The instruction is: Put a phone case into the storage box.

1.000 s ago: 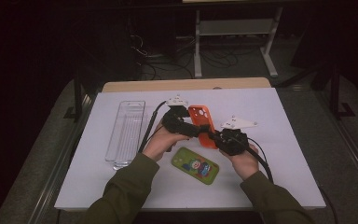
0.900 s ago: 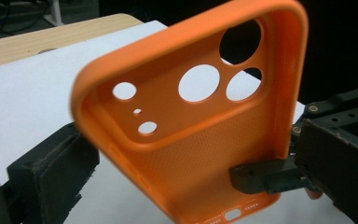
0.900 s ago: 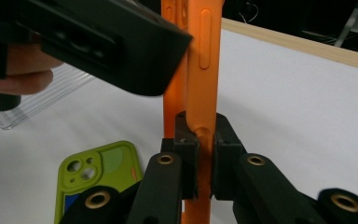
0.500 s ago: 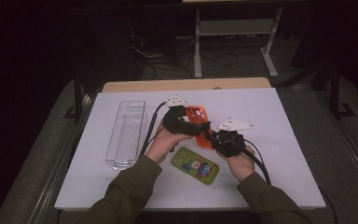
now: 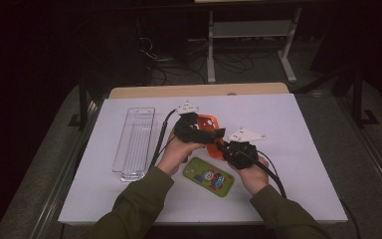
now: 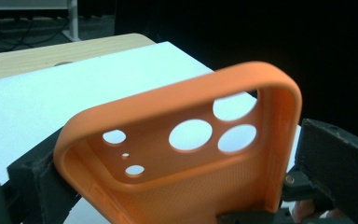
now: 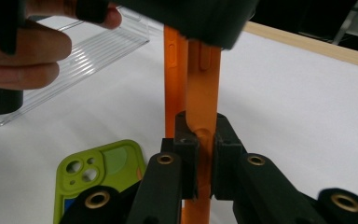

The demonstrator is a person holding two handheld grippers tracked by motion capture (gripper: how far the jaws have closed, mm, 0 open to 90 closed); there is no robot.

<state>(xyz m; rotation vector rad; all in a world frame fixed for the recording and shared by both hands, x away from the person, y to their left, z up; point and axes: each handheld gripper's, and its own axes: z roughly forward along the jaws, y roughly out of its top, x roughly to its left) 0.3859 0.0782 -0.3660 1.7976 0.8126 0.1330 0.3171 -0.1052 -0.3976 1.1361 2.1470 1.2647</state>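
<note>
An orange phone case (image 6: 186,158) stands tilted between the left claw's (image 6: 177,186) two black jaws, its hollow inside and round camera cut-outs facing the camera. Each jaw presses a side rim. Beyond the claw lies the white desk (image 6: 51,93), with a wooden edge (image 6: 51,53) farther off.

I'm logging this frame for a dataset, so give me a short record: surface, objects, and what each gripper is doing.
surface: white table
held object: orange phone case, off the table, gripped from both sides
left gripper: shut on one end of the case
right gripper: shut on the case's side wall
lying flat: green phone case
left side: clear plastic tray
</note>
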